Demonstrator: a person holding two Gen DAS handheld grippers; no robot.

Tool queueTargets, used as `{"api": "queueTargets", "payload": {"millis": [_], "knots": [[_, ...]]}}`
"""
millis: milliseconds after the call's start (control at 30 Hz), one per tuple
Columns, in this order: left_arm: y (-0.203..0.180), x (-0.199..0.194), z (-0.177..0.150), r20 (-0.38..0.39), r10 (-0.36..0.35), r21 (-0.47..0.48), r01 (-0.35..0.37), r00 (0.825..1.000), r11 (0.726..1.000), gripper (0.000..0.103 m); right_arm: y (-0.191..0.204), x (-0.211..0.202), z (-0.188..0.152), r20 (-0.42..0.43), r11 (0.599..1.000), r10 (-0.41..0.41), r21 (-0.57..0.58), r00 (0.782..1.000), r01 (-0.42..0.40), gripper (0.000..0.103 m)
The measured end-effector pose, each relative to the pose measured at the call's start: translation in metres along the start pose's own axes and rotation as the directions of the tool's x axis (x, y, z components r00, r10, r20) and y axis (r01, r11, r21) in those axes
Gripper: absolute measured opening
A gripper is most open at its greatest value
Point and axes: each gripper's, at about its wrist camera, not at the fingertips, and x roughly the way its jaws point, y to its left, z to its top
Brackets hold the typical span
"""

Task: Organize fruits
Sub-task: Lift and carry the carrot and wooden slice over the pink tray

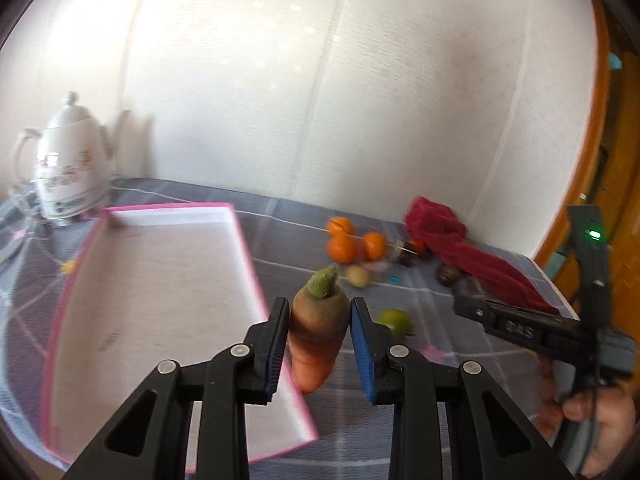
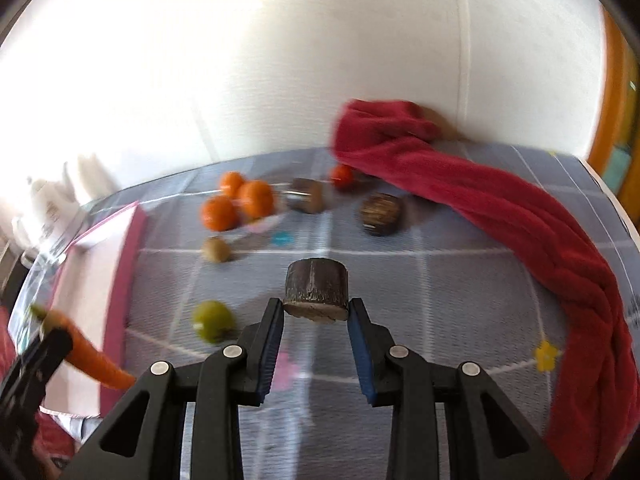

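My left gripper (image 1: 319, 312) is shut on an orange carrot (image 1: 318, 332) with a green top, held above the right rim of the pink-edged white box (image 1: 160, 304). My right gripper (image 2: 316, 312) is shut on a dark brown round chunk (image 2: 316, 290), lifted above the grey checked cloth. In the left wrist view the right gripper (image 1: 468, 300) shows at the right. The carrot (image 2: 92, 360) also shows at the left of the right wrist view. Three oranges (image 2: 236, 204), a kiwi (image 2: 216, 249), a green fruit (image 2: 213, 319) and a small red fruit (image 2: 342, 176) lie on the cloth.
A red towel (image 2: 520, 232) lies along the right side of the table. Two more brown chunks (image 2: 380, 214) lie near the oranges. A white kettle (image 1: 68, 168) stands at the back left by the white wall. The table edge runs at the right.
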Motion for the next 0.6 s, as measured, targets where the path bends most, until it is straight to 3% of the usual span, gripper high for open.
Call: {"api": "queueTargets", "payload": {"millis": [200, 333, 400, 533, 600], "knots": [[0.024, -0.014, 0.001, 0.024, 0.047, -0.066, -0.045, 0.999, 0.997, 0.030, 0.049, -0.011, 0.000, 0.026, 0.986, 0.127, -0.109, 0.992, -0.124, 0.033], [0.037, -0.028, 0.004, 0.073, 0.011, -0.128, -0.002, 0.997, 0.992, 0.030, 0.086, -0.015, -0.006, 0.015, 0.965, 0.168, -0.204, 0.986, -0.161, 0.033], [0.045, -0.038, 0.007, 0.109, 0.033, -0.146, -0.017, 0.994, 0.989, 0.030, 0.103, -0.017, -0.010, 0.012, 0.954, 0.184, -0.245, 0.983, -0.175, 0.033], [0.059, -0.052, 0.011, 0.175, 0.169, -0.171, -0.139, 0.970, 0.975, 0.030, 0.121, -0.021, -0.015, 0.016, 0.935, 0.223, -0.287, 0.975, -0.209, 0.033], [0.064, -0.047, 0.012, 0.156, 0.211, -0.161, -0.186, 0.965, 0.969, 0.030, 0.131, -0.022, -0.015, 0.011, 0.924, 0.257, -0.295, 0.966, -0.242, 0.033]]}}
